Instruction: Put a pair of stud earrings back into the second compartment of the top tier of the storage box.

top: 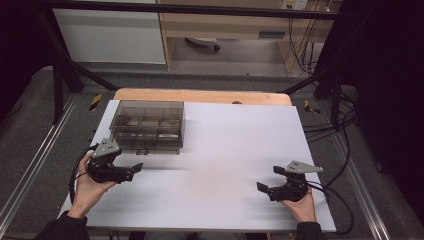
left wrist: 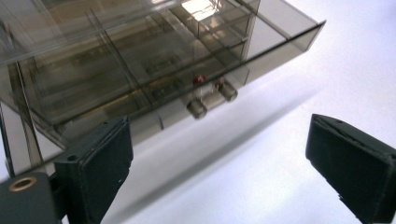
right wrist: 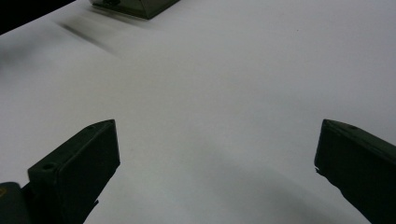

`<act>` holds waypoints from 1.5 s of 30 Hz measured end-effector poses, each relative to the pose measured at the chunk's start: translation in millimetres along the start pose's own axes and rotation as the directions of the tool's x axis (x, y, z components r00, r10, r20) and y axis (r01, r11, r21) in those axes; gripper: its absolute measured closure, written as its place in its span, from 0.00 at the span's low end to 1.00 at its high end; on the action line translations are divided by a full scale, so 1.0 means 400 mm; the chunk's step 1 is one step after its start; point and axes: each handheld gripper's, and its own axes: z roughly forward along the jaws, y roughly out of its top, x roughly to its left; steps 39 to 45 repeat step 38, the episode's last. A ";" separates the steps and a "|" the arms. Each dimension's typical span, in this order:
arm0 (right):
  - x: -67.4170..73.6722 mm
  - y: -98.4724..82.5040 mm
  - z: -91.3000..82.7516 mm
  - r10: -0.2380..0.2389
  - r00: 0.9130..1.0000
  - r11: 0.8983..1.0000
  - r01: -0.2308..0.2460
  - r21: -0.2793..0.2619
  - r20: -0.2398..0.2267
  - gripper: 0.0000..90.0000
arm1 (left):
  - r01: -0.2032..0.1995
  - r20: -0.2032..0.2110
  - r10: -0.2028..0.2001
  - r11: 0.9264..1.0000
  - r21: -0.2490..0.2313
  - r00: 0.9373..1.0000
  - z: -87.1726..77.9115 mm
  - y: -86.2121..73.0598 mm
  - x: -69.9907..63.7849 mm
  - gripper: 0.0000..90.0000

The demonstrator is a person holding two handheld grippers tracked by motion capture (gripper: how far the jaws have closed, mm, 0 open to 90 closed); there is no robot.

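Nearest the person, the right gripper (top: 270,183) rested on the white desk (top: 235,165), its jaws spread and empty. The left gripper (top: 131,169), jaws likewise released and holding nothing, hovered just before the smoky drawer box (top: 148,125) at the desk's far left. The next move was probably pinching a drawer knob (left wrist: 196,108); a small red item (left wrist: 199,79) lay inside.

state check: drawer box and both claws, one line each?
drawer box: smoky clear plastic, upright on the white table, bottom drawer partly pulled out
drawer knobs: two, free, nothing gripping them
left claw: open, jaws empty, just in front of the box, apart from it
right claw: open, jaws empty, over bare table, far from the box
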 end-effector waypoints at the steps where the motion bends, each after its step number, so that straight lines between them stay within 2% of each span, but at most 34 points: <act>1: 0.000 0.000 0.000 -0.002 1.000 1.000 0.002 0.000 0.000 0.01 | 0.001 0.001 -0.001 1.000 0.001 1.000 0.000 -0.006 0.000 0.08; 13: 0.000 0.000 0.001 -0.001 1.000 1.000 0.001 0.003 0.001 0.01 | -0.009 0.033 0.008 1.000 0.005 0.999 0.020 -0.102 -0.004 0.07; 19: 0.000 0.000 0.001 -0.001 1.000 1.000 0.001 0.003 0.000 0.01 | -0.011 0.035 0.010 1.000 0.019 0.999 0.039 -0.140 0.011 0.07; 24: 0.000 -0.001 0.002 -0.001 1.000 1.000 0.001 0.005 0.000 0.01 | 0.010 0.043 -0.011 1.000 0.016 0.999 0.044 -0.165 0.031 0.07; 30: 0.001 -0.001 0.004 0.000 1.000 1.000 0.000 0.012 -0.001 0.01 | 0.013 0.034 -0.013 1.000 0.016 0.999 0.048 -0.181 0.046 0.07; 45: 0.000 -0.002 0.006 -0.003 1.000 1.000 0.003 0.015 0.001 0.01 | 0.005 0.042 -0.006 1.000 0.019 0.999 0.049 -0.182 0.041 0.07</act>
